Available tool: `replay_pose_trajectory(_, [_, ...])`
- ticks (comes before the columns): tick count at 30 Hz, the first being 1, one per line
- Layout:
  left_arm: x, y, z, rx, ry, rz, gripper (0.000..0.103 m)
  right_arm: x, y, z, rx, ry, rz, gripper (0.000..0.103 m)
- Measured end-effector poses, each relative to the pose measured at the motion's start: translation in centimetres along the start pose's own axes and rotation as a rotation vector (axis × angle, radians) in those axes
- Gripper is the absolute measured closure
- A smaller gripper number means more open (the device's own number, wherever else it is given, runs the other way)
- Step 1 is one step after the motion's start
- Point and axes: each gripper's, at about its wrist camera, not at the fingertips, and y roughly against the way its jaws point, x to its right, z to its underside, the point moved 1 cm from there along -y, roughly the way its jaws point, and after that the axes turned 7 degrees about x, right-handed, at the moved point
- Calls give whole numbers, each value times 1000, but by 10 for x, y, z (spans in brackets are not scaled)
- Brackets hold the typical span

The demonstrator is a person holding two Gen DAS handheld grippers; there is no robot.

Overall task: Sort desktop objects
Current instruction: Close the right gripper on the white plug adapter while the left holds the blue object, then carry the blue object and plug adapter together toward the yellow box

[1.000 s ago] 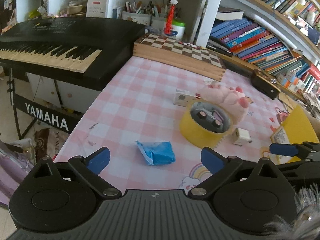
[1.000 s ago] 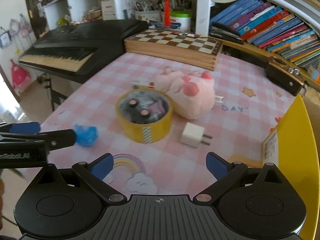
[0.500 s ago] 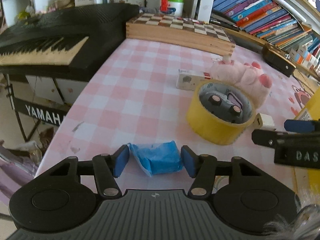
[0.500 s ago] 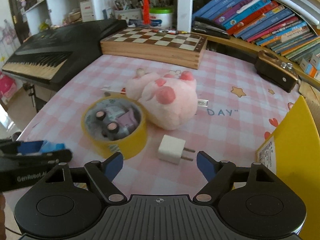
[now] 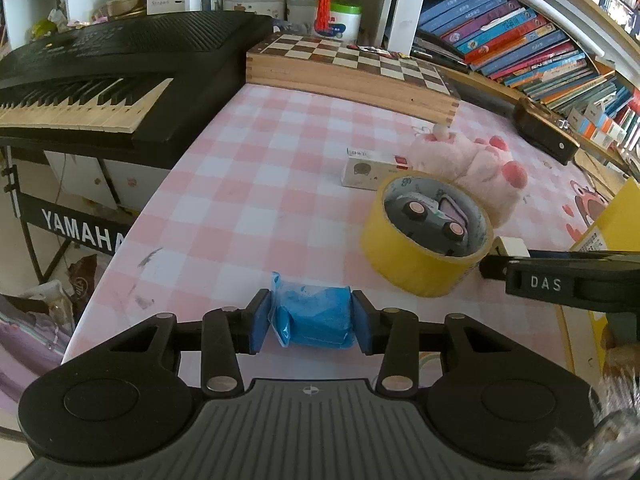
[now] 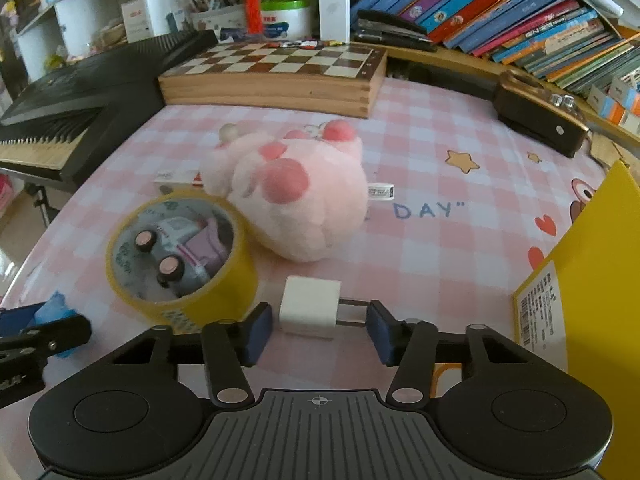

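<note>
Both jaws just closed: left gripper now clamps the blue packet at table's 6 o'clock edge, right gripper nearly pinching white charger plug, small gap at left pad, so both pickups look ready.

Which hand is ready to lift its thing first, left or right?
Left. The left gripper pinches the blue packet on both sides. The right gripper has just been closing around the white charger, one pad not touching yet.
</note>
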Motion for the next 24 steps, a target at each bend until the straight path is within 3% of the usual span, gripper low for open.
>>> replay_pose_trajectory(11, [2,14,-2,27,11,32,64,-4,21,2,22,15,-52,61])
replay_pose_trajectory(24, [4,40,4,72,31,143,65,-3,75,5,83,16,-69,61])
